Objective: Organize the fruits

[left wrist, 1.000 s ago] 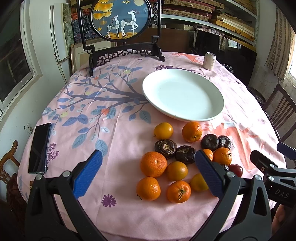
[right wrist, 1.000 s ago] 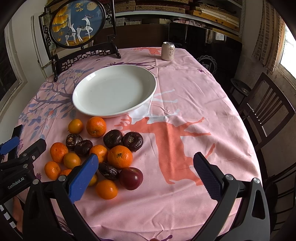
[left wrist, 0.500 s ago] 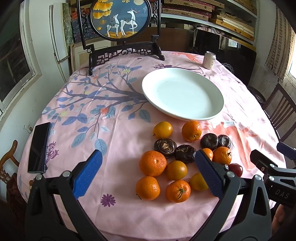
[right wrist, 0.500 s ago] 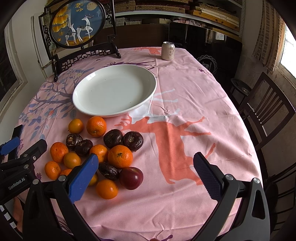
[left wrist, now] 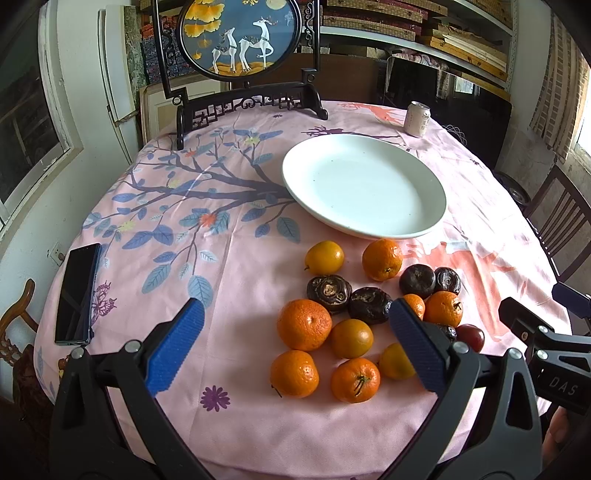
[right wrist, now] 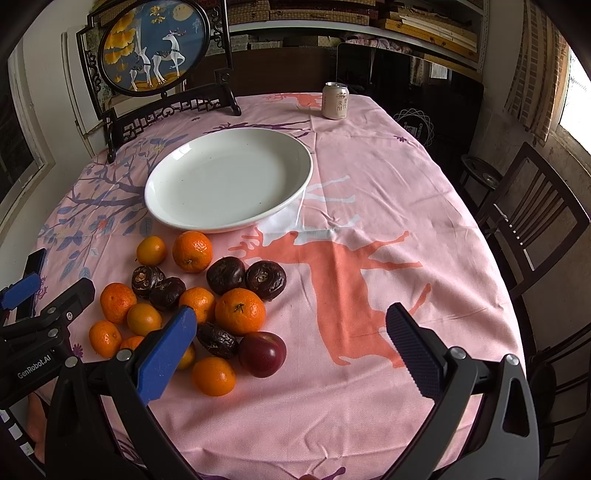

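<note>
Pink cloth printed with blue-leaved branches and coral shapes covers the oval table (right wrist: 369,177), its weave faintly creased. Shelves of stacked boards line the back wall, dark wooden chairs (right wrist: 532,206) stand at the right side, and a carved black stand holding a round painted deer panel (left wrist: 243,33) sits at the far edge near a pale drink can (right wrist: 335,100). A flat black phone (left wrist: 77,291) lies at the left rim. The broad, glossy white plate (left wrist: 364,184) rests mid-table with nothing on it. Just in front of it the fruits (left wrist: 354,314) cluster on the cloth: dimpled orange tangerines, smoother yellow-orange ones, wrinkled dark brown rounds, and one smooth dark red plum (right wrist: 262,353). The left gripper (left wrist: 295,343) hovers over the near side of the pile, ribbed blue jaws spread wide and holding nothing; the right gripper (right wrist: 291,343) hangs beside the plum, jaws equally wide and bare.
</note>
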### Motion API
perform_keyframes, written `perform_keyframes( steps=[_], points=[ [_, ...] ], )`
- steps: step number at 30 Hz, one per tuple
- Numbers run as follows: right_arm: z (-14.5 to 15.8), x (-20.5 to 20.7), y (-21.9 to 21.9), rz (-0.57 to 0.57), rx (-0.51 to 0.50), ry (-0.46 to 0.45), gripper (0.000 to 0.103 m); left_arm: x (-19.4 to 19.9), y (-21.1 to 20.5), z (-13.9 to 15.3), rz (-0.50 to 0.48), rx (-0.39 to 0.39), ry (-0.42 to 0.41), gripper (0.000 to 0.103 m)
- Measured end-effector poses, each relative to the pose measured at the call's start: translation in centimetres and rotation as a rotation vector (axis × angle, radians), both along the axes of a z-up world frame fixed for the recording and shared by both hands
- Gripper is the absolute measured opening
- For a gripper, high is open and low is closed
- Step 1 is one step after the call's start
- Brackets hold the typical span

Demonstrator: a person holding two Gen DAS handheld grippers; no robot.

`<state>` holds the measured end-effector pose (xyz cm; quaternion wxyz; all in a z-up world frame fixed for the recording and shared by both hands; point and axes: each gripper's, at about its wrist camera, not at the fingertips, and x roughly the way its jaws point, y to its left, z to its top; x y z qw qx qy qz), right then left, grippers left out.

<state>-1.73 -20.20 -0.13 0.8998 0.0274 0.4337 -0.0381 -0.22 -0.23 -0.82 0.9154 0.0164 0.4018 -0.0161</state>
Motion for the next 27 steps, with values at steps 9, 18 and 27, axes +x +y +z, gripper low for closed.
perform_keyframes(
  steps=[9, 18, 27],
  points=[
    [-0.1, 0.0, -0.1, 0.001, 0.000, 0.001, 0.102, 0.0, 0.0, 0.0, 0.000, 0.000, 0.001, 0.101],
    [-1.9, -1.7, 0.0, 0.042, 0.032, 0.045, 0.102, -1.7, 1.1, -2.0, 0.005, 0.053, 0.033, 0.101],
    [-3.7, -5.5, 2.8, 0.229, 0.093, 0.034, 0.078, -4.3, 4.0, -4.7, 0.053, 0.027, 0.096, 0.101]
  ],
)
